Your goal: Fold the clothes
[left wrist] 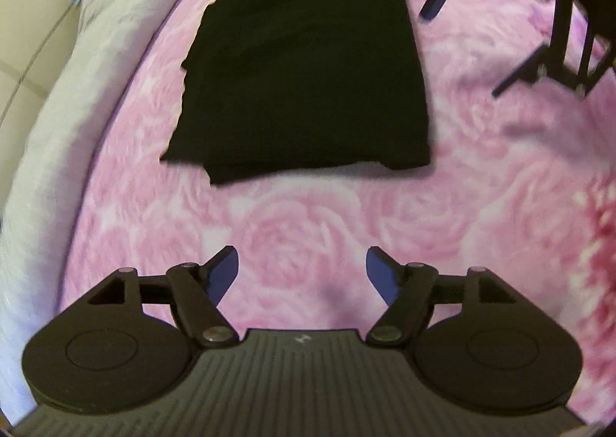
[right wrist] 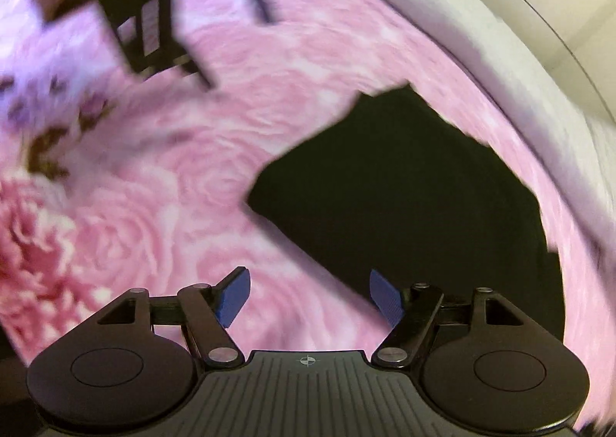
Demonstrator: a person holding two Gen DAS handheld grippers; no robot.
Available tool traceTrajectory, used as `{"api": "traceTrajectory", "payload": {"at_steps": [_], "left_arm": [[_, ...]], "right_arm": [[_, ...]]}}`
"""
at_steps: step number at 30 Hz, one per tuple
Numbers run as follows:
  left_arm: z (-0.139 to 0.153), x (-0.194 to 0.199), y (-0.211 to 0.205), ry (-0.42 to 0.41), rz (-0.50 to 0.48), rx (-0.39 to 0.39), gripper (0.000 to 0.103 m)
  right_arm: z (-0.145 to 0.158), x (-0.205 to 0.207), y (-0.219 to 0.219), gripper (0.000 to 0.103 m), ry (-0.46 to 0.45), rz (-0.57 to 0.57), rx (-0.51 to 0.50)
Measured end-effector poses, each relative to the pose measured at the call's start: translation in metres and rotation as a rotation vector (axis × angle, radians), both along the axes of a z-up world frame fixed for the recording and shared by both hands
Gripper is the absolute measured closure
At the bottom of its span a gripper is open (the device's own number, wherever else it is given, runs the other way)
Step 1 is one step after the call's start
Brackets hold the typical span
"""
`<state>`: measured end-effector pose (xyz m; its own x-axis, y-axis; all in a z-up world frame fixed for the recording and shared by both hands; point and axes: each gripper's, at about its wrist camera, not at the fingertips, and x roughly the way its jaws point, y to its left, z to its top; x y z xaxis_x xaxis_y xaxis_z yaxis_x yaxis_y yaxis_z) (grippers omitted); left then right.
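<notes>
On pink floral blanket point(left wrist: 308, 244): black garment point(left wrist: 304, 79) lies flat, partly folded. Left gripper point(left wrist: 302, 275) and right gripper point(right wrist: 310, 296) both spread apart, empty, clear of cloth. Likely between folds; next move needs 2 edge grasps.

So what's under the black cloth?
The black cloth lies on the pink rose blanket, which shows all around it. Whatever sits directly beneath is covered, so I cannot tell.

A pink rose-print blanket point(left wrist: 308, 229) covers the bed. Along its far edge runs a pale grey quilt point(left wrist: 77, 98), bunched in a long ridge. Beyond it stands a cream panelled wall point(left wrist: 23, 13)
</notes>
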<state>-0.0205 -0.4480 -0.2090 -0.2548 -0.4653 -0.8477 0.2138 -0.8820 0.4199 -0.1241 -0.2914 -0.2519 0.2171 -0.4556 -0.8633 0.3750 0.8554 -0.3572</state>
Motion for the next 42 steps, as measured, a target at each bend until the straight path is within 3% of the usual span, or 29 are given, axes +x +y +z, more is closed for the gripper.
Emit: {"api": "traceTrajectory", "payload": {"at_steps": [3,5,10,11,12,14,15,19,26,27,28,29,30,31,35,39,42], "left_arm": [[-0.013,0.002,-0.014,0.027,-0.059,-0.005,0.028],[-0.023,0.004,-0.023,0.032,-0.112,-0.015,0.014],[-0.045,0.008,-0.044,0.031,-0.284,-0.077,0.013],[-0.05,0.008,-0.049,0.025,-0.313,-0.094,0.013],[-0.054,0.007,-0.054,0.02,-0.342,-0.11,0.013],[-0.063,0.005,-0.063,0.01,-0.401,-0.154,0.013],[-0.067,0.004,-0.068,0.008,-0.428,-0.18,0.013],[-0.077,-0.008,-0.084,0.024,-0.517,-0.297,0.013],[-0.096,-0.036,-0.103,0.014,-0.665,-0.432,0.015],[-0.099,-0.04,-0.106,0.009,-0.681,-0.446,0.017],[-0.101,-0.043,-0.11,0.004,-0.697,-0.459,0.027],[-0.101,-0.047,-0.115,-0.005,-0.699,-0.453,0.049],[-0.098,-0.047,-0.117,-0.012,-0.701,-0.444,0.061],[-0.096,-0.047,-0.119,-0.019,-0.702,-0.434,0.084],[-0.087,-0.048,-0.127,-0.045,-0.708,-0.397,0.094],[-0.058,-0.03,-0.113,-0.031,-0.677,-0.351,0.096],[-0.034,-0.005,-0.09,-0.072,-0.671,-0.287,0.096]], "right_arm": [[-0.035,0.023,0.005,0.031,0.096,0.11,-0.076],[-0.052,0.032,-0.001,0.031,0.14,0.095,-0.124],[-0.065,0.05,-0.018,0.031,0.144,0.07,-0.169],[-0.066,0.054,-0.02,0.036,0.144,0.079,-0.175],[-0.066,0.057,-0.024,0.054,0.137,0.078,-0.171],[-0.055,0.056,-0.038,0.075,0.079,0.011,-0.095],[-0.046,0.054,-0.045,0.081,0.046,-0.03,-0.077],[-0.01,0.04,-0.06,0.085,-0.058,-0.133,-0.057],[0.028,0.025,-0.063,0.086,-0.132,-0.222,-0.081],[0.03,0.025,-0.063,0.086,-0.134,-0.224,-0.083],[0.032,0.024,-0.062,0.086,-0.131,-0.223,-0.084],[0.032,0.024,-0.061,0.086,-0.13,-0.222,-0.082],[0.032,0.024,-0.06,0.087,-0.128,-0.221,-0.079],[0.031,0.024,-0.057,0.087,-0.124,-0.22,-0.074],[0.032,0.027,-0.051,0.089,-0.114,-0.221,-0.043],[0.042,0.034,-0.031,0.09,-0.112,-0.194,-0.001],[0.056,0.039,-0.006,0.09,-0.145,-0.155,0.049]]}}
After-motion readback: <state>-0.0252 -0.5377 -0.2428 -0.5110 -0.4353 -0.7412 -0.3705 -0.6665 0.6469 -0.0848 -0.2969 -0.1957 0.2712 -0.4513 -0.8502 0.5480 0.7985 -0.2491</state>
